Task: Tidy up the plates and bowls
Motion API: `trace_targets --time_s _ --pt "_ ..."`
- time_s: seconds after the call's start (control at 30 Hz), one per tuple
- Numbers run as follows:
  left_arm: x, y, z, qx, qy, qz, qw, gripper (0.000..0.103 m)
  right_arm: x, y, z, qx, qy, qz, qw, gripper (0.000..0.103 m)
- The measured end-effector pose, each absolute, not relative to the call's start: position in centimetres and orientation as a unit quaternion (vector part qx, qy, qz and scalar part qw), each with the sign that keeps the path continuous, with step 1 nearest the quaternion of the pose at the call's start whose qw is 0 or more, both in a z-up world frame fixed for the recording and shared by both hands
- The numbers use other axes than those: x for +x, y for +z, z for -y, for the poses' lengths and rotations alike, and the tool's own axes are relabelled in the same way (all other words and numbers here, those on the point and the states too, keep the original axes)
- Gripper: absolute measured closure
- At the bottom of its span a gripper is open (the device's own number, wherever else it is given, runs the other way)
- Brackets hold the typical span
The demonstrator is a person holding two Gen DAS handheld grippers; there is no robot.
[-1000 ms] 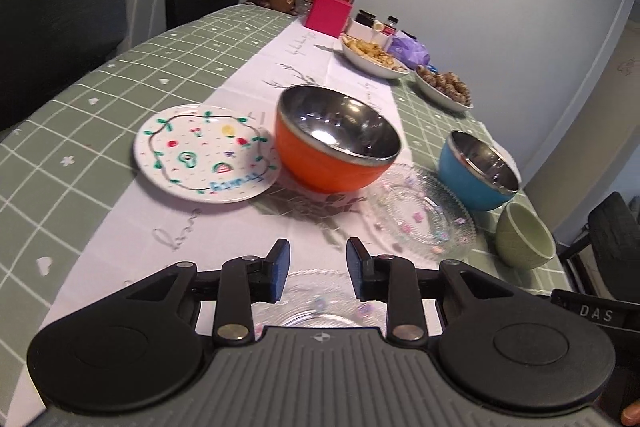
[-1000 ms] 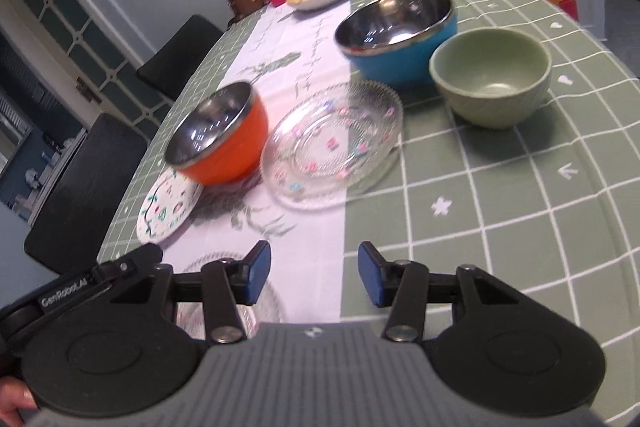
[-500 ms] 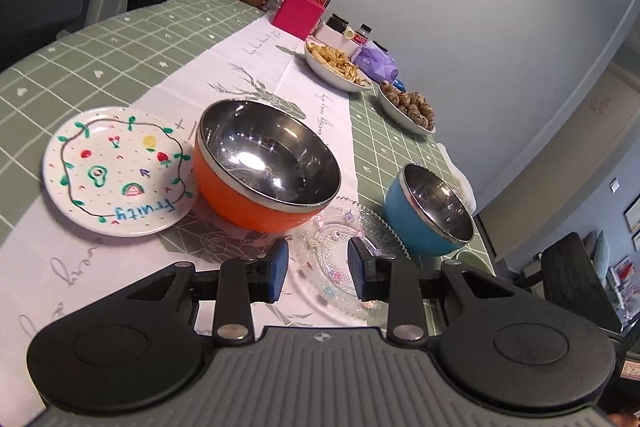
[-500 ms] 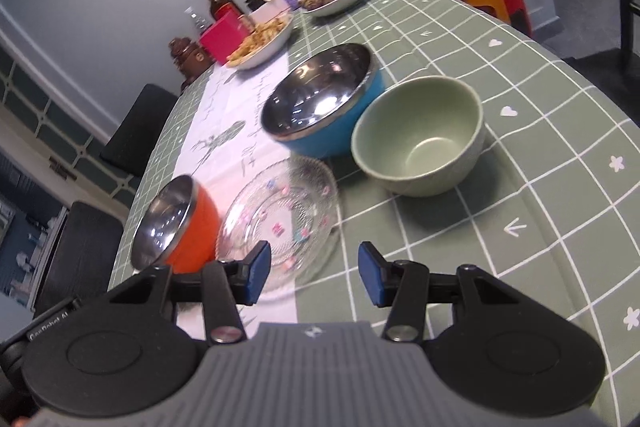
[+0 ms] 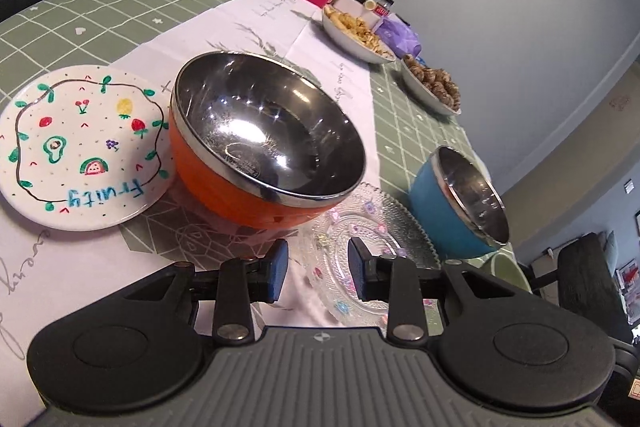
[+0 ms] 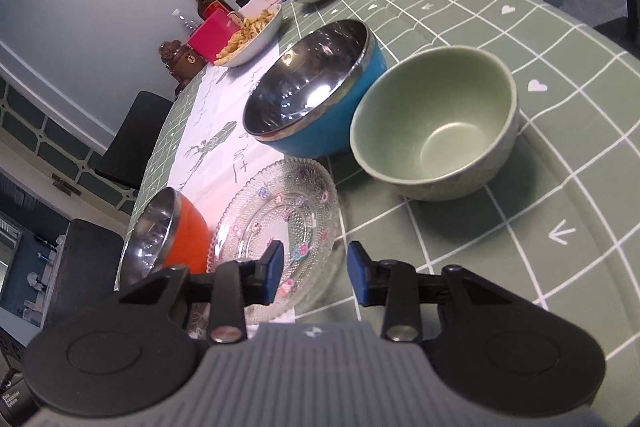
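Bowls and plates are sitting spread along the bench [image 6: 560, 39], none stacked yet. The left gripper [image 5: 314, 269] is hovering low in front of the orange bowl [image 5: 260, 143], its fingers [image 5: 277, 269] standing partly apart and holding nothing. The right gripper [image 6: 314, 273] is hanging over the near edge of the glass plate [image 6: 280, 215], fingers likewise parted and empty.

The fruit plate [image 5: 80, 143] is lying just beside the orange bowl on its left; the glass plate is lying between the orange bowl and the blue bowl [image 6: 316, 91], very close to both. The green bowl [image 6: 436, 123] is standing just beside the blue one.

Risks, as I judge them: the glass plate is thin and flat, so fingers sliding under its rim may slip or chip it. The steel bowl rims look slick, and a pinch on one wall may let a bowl swing or drop. With everything crowded, lifting one piece may knock its neighbour.
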State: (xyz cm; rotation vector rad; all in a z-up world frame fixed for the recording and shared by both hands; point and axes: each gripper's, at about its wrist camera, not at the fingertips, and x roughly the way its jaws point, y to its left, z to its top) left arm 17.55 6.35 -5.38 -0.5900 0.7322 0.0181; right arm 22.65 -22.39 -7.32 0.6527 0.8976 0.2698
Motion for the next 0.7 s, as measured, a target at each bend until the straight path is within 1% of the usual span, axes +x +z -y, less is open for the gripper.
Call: trace_targets --time_s 0.3,0.4,0.5,0.57,0.6,0.63,0.7 --pt "19.3 -6.6 -6.5 -0.273 0.021 -0.368 0.888 0.067 24.0 -8.7 21.8 0.308 0.130 -0.433 0.837 0.069" --pt "19.7 -6.8 -6.4 -0.267 0.018 -0.370 0.890 0.067 24.3 -9.1 21.6 0.305 0.131 -0.436 0.836 0.076" --pt "20.0 -7.1 -6.3 -0.268 0.011 -0.373 0.888 0.077 24.4 -9.3 21.7 0.315 0.133 -0.433 0.834 0.079" --pt "20.1 -7.2 -6.2 -0.263 0.007 -0.375 0.889 0.089 24.5 -9.6 21.8 0.323 0.135 -0.435 0.830 0.086" --pt "20.1 -7.2 -6.2 -0.262 0.004 -0.375 0.889 0.092 24.5 -9.7 21.8 0.325 0.137 -0.437 0.827 0.091" --pt "20.1 -7.2 -6.2 -0.263 0.001 -0.375 0.889 0.095 24.5 -9.9 21.8 0.327 0.138 -0.438 0.826 0.092" --pt "19.9 -7.2 -6.2 -0.266 -0.001 -0.375 0.888 0.095 24.4 -9.9 21.7 0.322 0.137 -0.436 0.829 0.096"
